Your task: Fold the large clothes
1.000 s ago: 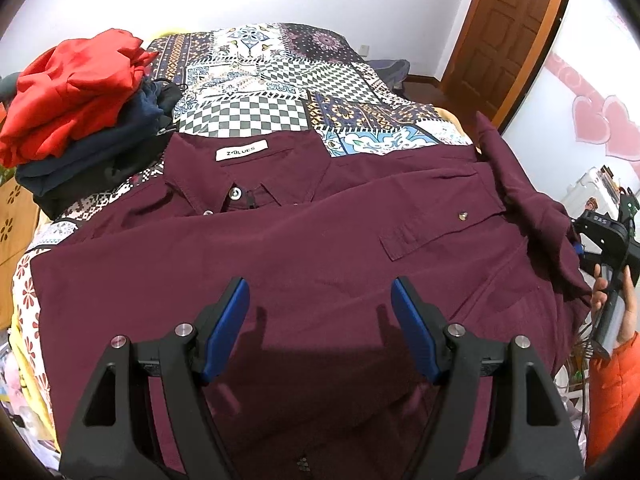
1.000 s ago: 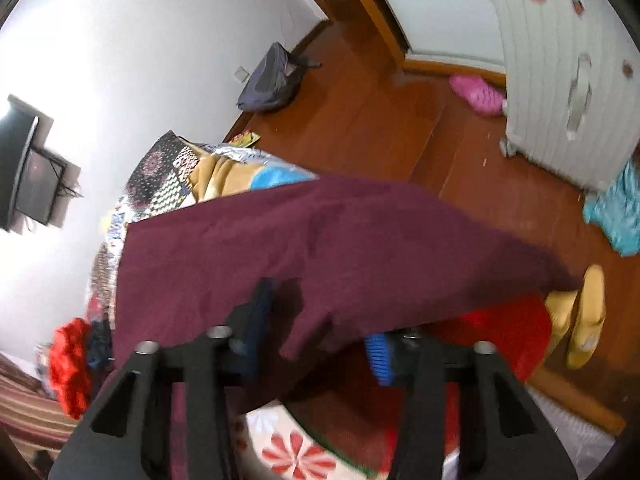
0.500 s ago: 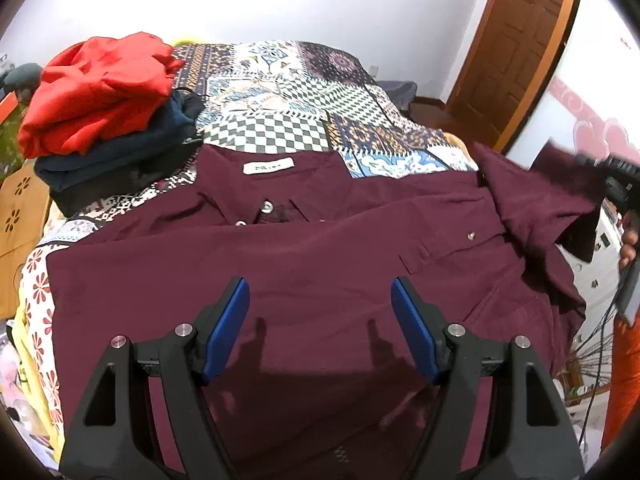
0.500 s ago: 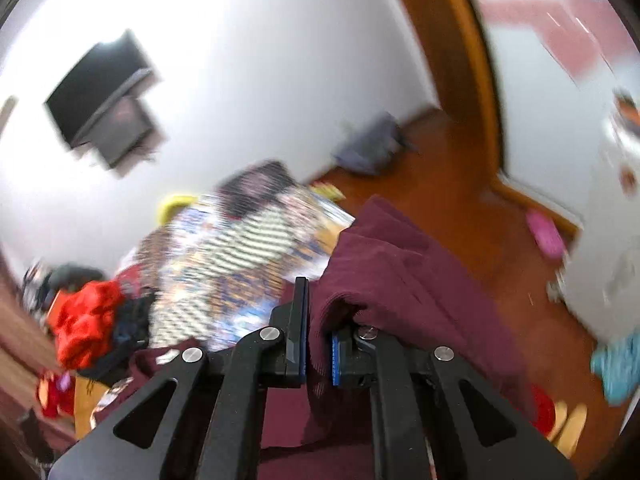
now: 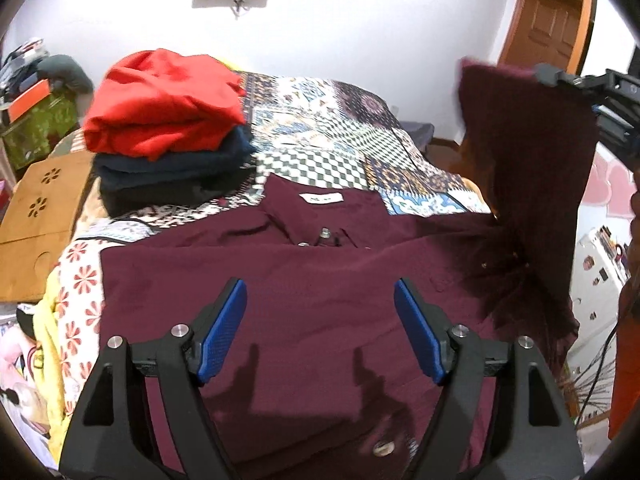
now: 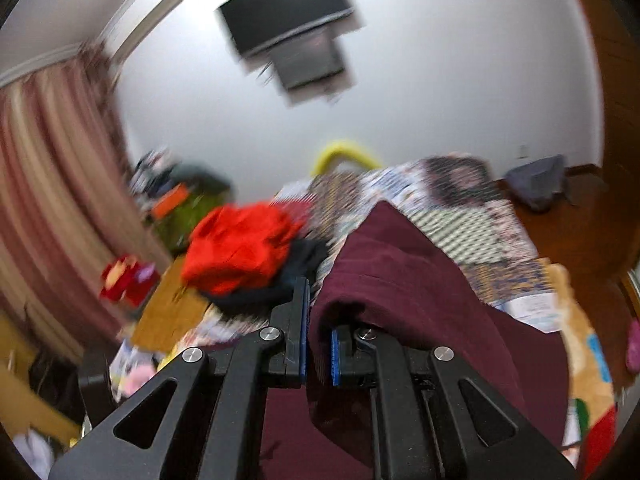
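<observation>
While the right tongs (image 6: 318, 344) are clenched on the sleeve (image 5: 524, 160) of the dark red shirt (image 5: 320, 304), lifted above the bed (image 5: 328, 148), the left tongs (image 5: 320, 336) hover released over the shirt's middle. I think the sleeve should be laid flat across the chest, without wrinkles. Only the left view shows the collar and the hanging sleeve; the right view shows the grip itself.

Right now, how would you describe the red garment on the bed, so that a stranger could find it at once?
Look at the bed with the patchwork cover, then at its far left corner beside the maroon shirt. A pile of folded clothes stands there, and the red garment is the top layer. It is the only bright piece; those under it are navy and black.
</observation>
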`<state>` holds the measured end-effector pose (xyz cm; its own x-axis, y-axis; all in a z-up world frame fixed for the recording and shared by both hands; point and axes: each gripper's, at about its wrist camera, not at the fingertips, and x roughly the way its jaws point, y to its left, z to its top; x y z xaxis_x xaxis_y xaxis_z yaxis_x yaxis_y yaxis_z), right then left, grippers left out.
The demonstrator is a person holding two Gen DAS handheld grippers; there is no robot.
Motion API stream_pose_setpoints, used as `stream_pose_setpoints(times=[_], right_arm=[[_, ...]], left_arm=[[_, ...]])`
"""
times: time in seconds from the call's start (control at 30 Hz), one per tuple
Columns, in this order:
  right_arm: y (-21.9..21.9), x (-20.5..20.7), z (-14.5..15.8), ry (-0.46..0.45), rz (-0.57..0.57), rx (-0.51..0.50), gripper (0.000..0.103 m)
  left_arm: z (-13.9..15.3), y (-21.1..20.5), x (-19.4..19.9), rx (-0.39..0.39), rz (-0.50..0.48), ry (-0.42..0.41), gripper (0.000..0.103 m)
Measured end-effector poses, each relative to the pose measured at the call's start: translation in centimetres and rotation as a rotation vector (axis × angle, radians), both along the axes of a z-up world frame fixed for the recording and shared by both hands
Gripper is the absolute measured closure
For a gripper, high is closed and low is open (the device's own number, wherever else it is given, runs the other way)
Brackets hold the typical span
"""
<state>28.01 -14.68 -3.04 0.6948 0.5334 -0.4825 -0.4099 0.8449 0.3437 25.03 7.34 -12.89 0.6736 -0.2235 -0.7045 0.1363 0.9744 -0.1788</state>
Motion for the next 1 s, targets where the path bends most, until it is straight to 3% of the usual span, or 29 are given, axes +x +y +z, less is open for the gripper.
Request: stream_pose_setpoints(times=[0.3, 0.53, 0.73, 1.0], right_arm=[[10.2, 1.2, -8.7, 0.238, 0.248, -0.193, 0.095], [12.7, 1.2, -14.1, 0.396, 0.315, -0.296, 0.091], [13.8, 0.3, -15.2, 0.541, 0.384, -0.363, 0.069], [8.9, -1.4, -11.1, 0.417, 0.351, -0.304, 0.068]], left_arm=[[-0.4, 5.9, -2.2, -0.04, 0.115, -0.009, 0.023], [-1.5, 8.9, -3.4, -0.058, 0.194, 0.017, 0.022], [-1.9, 9.1, -3.2, -0.058, 0.211, 0.033, 0.022], [-1.7, 5.9, -2.2, 0.005, 0.147, 0.043, 0.022]])
